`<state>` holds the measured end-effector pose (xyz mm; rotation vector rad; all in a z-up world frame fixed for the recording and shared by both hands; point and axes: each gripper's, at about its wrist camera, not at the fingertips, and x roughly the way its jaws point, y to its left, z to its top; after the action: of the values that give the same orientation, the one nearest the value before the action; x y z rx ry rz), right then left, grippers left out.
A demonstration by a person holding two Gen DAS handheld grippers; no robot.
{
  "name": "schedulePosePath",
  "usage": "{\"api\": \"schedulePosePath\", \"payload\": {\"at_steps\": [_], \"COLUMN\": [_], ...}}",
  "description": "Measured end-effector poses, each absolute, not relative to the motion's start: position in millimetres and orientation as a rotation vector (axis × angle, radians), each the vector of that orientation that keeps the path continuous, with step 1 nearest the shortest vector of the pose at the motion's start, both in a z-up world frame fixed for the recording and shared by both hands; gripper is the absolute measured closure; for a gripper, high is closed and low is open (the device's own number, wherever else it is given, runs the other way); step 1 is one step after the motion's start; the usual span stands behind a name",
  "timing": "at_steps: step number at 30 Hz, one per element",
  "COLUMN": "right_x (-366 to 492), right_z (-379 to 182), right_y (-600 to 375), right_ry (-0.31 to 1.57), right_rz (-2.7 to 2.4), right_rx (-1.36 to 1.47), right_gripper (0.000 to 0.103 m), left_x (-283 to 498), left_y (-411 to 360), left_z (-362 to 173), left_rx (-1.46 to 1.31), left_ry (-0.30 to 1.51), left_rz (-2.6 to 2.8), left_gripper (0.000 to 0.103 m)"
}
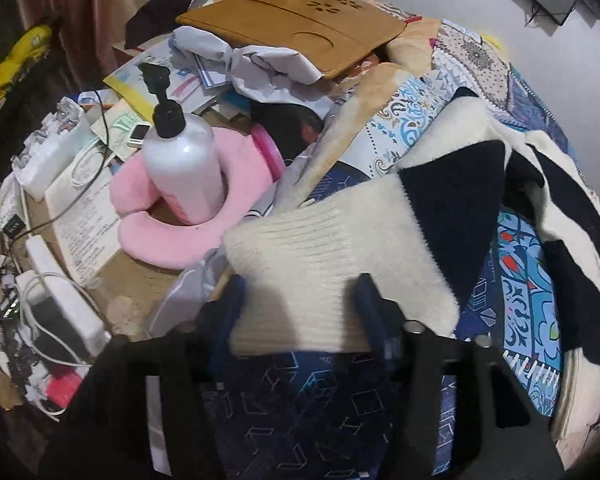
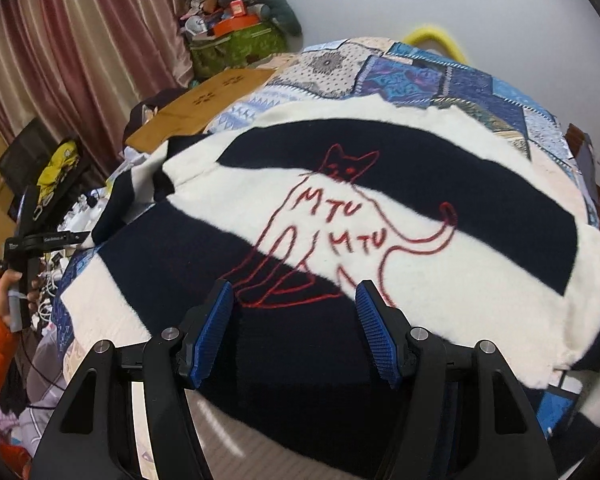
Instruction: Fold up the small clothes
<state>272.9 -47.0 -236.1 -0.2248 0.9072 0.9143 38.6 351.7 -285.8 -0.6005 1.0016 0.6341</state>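
Note:
A cream and navy striped sweater [image 2: 380, 208] with a red outlined cat and "MTU" letters lies spread on the patchwork bed. My right gripper [image 2: 296, 300] is open just above its navy hem, touching nothing. In the left wrist view the sweater's cream ribbed sleeve cuff [image 1: 320, 248] lies between the fingers of my left gripper [image 1: 300, 292], which stand wide apart around the cuff; no pinch shows. The rest of the sweater [image 1: 520, 184] bunches to the right. The left gripper also shows at the far left of the right wrist view [image 2: 32, 236], held by a hand in an orange sleeve.
A cluttered bedside table [image 1: 132, 292] holds a white pump bottle [image 1: 180, 160] in a pink neck pillow [image 1: 188, 216], books, chargers and cables. A wooden lap tray [image 1: 300, 28] lies on crumpled cloth behind. The patchwork quilt [image 2: 440, 76] covers the bed. Curtains [image 2: 80, 40] hang at left.

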Motion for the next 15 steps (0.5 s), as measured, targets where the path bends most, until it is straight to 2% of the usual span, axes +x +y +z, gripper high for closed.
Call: {"api": "schedulePosePath", "payload": {"at_steps": [1,3,4,9,15], "right_x": [273,273,274,276,282], "right_z": [-237,-237,-236,-230,-222], "right_y": [-46,-47,-48,-55,-64], "right_ry": [0.91,0.912,0.913,0.888,0.855], "right_rz": [0.919,0.925,0.926,0.932,0.929], "right_rx": [-0.22,-0.21,-0.207,-0.193,-0.168], "right_gripper": [0.043,0.043,0.043,0.043,0.043], "left_x": [39,42,44,63,121], "left_y": [352,352,351,347,315], "left_z": [-284,-279,-275,-234,-135], "left_rx": [-0.592,-0.574,-0.566,-0.498,-0.408], "left_ry": [0.997,0.99,0.985,0.928,0.783], "left_rz": [0.645,0.644,0.637,0.608,0.448], "left_gripper": [0.072,0.084,0.087,0.089,0.089]}}
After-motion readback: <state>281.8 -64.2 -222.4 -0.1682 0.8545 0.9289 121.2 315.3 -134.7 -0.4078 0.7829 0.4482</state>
